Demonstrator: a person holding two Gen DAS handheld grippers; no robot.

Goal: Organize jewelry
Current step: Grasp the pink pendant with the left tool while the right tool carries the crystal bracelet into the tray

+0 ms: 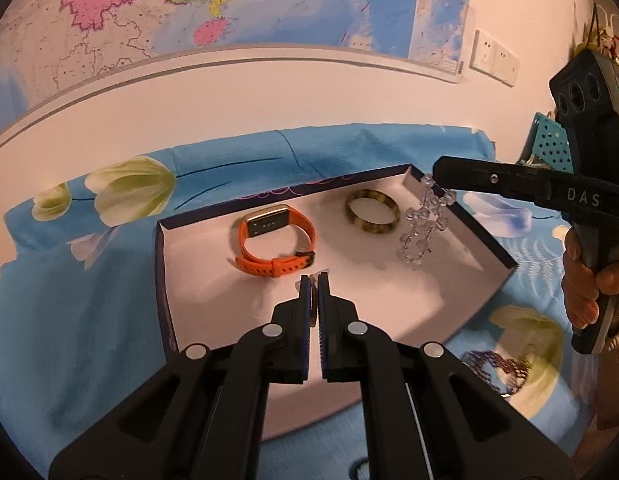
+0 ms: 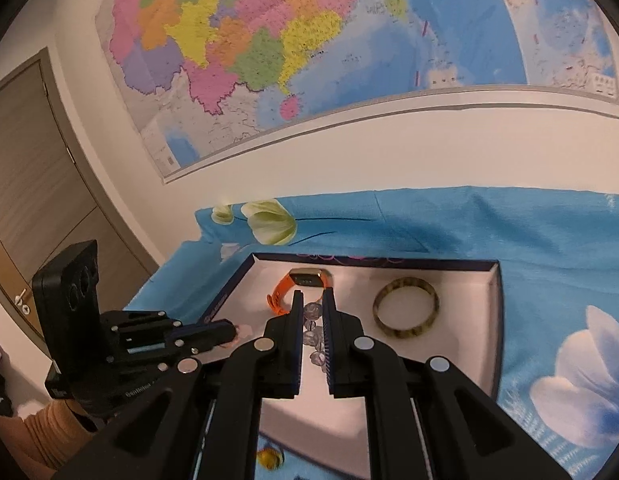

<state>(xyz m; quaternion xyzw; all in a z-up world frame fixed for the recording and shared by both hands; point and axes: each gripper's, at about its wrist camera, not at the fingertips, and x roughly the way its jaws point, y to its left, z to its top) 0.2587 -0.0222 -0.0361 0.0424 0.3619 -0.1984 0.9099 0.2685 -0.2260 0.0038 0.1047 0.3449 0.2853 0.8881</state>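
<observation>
Jewelry lies in a shallow white-lined box (image 1: 481, 240) on a blue floral cloth (image 1: 89, 312): 1 orange watch (image 1: 275, 240) left, 1 mottled bangle (image 1: 372, 217) right, well apart. Right gripper (image 2: 312, 294) is clamped on a clear bead bracelet (image 1: 423, 224), which hangs above the box's right side. Left gripper (image 1: 314, 278) has its jaws pressed together over the box floor, something small and pale at the tips; what it is cannot be told.

Orange watch (image 1: 275, 240) | mottled olive-and-brown bangle (image 1: 372, 217) | clear crystal bead bracelet (image 1: 423, 224) | white-lined, navy-rimmed box (image 1: 389, 304) | blue cloth (image 1: 69, 320) with pale flowers | multicoloured wall map (image 2: 269, 40) | black grippers (image 1: 314, 280)
</observation>
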